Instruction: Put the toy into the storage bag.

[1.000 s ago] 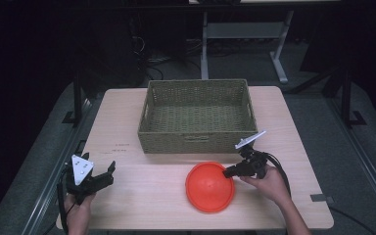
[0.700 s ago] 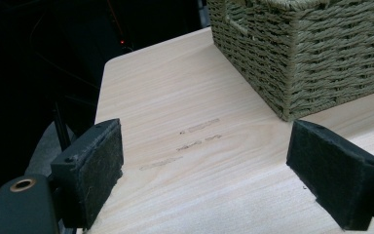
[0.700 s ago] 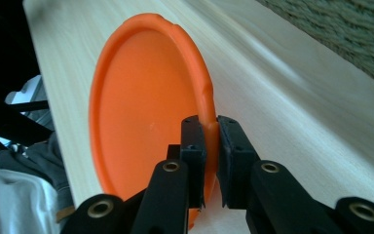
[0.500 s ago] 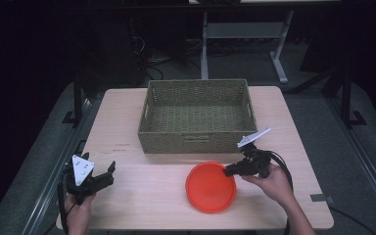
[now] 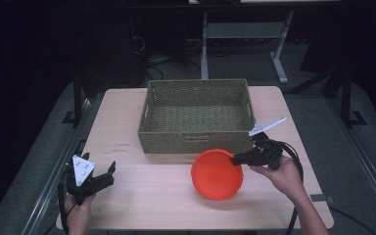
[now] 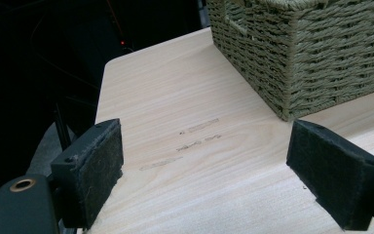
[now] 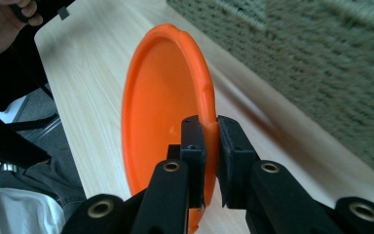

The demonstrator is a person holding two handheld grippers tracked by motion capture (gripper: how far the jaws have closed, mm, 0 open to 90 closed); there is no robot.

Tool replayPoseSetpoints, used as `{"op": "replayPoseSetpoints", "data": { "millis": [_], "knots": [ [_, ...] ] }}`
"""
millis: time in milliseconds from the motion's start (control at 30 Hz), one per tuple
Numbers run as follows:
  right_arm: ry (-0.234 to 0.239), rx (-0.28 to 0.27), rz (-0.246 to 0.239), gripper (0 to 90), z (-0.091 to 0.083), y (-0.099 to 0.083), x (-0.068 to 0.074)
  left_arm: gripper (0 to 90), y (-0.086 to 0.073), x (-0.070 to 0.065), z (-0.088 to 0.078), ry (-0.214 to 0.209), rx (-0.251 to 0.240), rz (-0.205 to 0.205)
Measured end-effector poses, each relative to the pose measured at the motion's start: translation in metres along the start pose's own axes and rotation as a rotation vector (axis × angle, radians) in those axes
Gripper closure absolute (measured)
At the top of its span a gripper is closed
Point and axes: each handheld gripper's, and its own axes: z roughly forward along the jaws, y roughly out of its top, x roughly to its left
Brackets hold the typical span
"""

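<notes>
An orange plate [image 5: 216, 173] hangs tilted above the table's front, just in front of the woven basket [image 5: 196, 117]. My right gripper [image 5: 236, 159] is shut on its right rim and holds it off the wood. In the right gripper view both pads [image 7: 195, 141] pinch the rim of the orange plate [image 7: 163, 107], with the basket wall [image 7: 321, 73] close beside it. My left gripper [image 5: 103, 175] rests at the front left corner, open, nothing between its pads [image 6: 95, 165]. The left gripper view looks across bare wood to the basket's corner [image 6: 311, 53].
The light wooden table [image 5: 127, 132] ends close to both hands at the front. The basket holds nothing that I can see. Dark floor, a metal stand [image 5: 245, 34] and cables lie beyond the far edge.
The right gripper has risen with the orange plate, which was lying nearly flat on the table and now hangs tilted up near the basket front. The left gripper has stayed put.
</notes>
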Motion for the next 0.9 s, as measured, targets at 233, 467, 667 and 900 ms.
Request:
{"op": "replayPoseSetpoints", "data": {
  "millis": [233, 467, 667, 900],
  "knots": [
    [-0.004, -0.023, 0.005, 82.1, -0.012, 0.009, -0.004, 12.7, -0.001, 0.0, 0.0, 0.002, -0.003, -0.002],
    [-0.034, -0.041, 0.013, 82.1, -0.029, 0.027, -0.006, 12.8, -0.001, 0.0, 0.0, -0.005, -0.003, -0.001],
    [-0.05, -0.046, 0.011, 82.0, -0.04, 0.04, -0.006, 12.7, -0.001, 0.0, 0.001, -0.009, 0.001, 0.0],
    [-0.061, -0.051, 0.002, 82.0, -0.048, 0.055, -0.003, 12.7, -0.001, 0.0, 0.001, -0.009, -0.006, -0.002]
  ]
}}
